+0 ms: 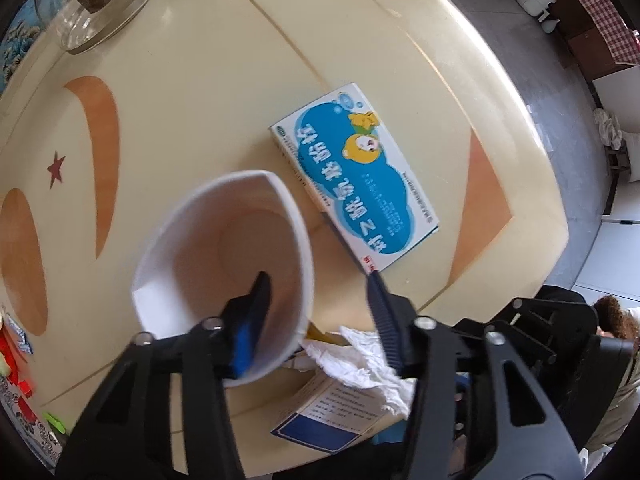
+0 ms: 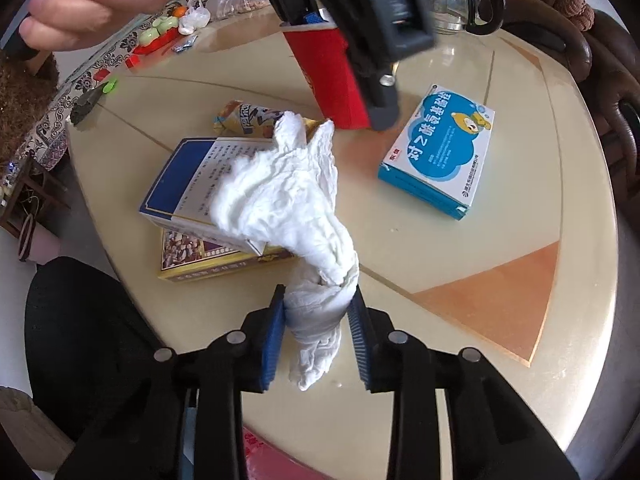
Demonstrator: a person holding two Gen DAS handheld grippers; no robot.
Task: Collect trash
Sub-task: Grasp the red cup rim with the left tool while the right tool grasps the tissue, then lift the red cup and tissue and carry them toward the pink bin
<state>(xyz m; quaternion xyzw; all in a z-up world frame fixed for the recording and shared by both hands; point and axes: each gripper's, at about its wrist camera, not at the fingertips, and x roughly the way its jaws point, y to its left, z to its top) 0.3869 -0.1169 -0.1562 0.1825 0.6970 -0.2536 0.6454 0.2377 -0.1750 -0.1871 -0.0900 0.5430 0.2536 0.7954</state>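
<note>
My left gripper (image 1: 320, 312) grips the wall of a paper cup (image 1: 224, 264), white inside and red outside (image 2: 332, 76), with one finger inside the cup and one outside, holding it above the table. My right gripper (image 2: 318, 332) is shut on a crumpled white tissue (image 2: 288, 188) and holds it up above the table. The tissue also shows in the left wrist view (image 1: 368, 364), just below the cup's rim. A blue and white medicine box (image 1: 356, 176) lies flat on the cream round table (image 1: 180, 100); it also shows in the right wrist view (image 2: 438, 148).
A blue and white box (image 2: 188, 176) rests on a yellow box (image 2: 200, 256), with a snack wrapper (image 2: 248, 118) behind them. A glass teapot (image 1: 92, 0) stands at the far edge. Bags and small items (image 2: 176, 28) lie at the table's left side.
</note>
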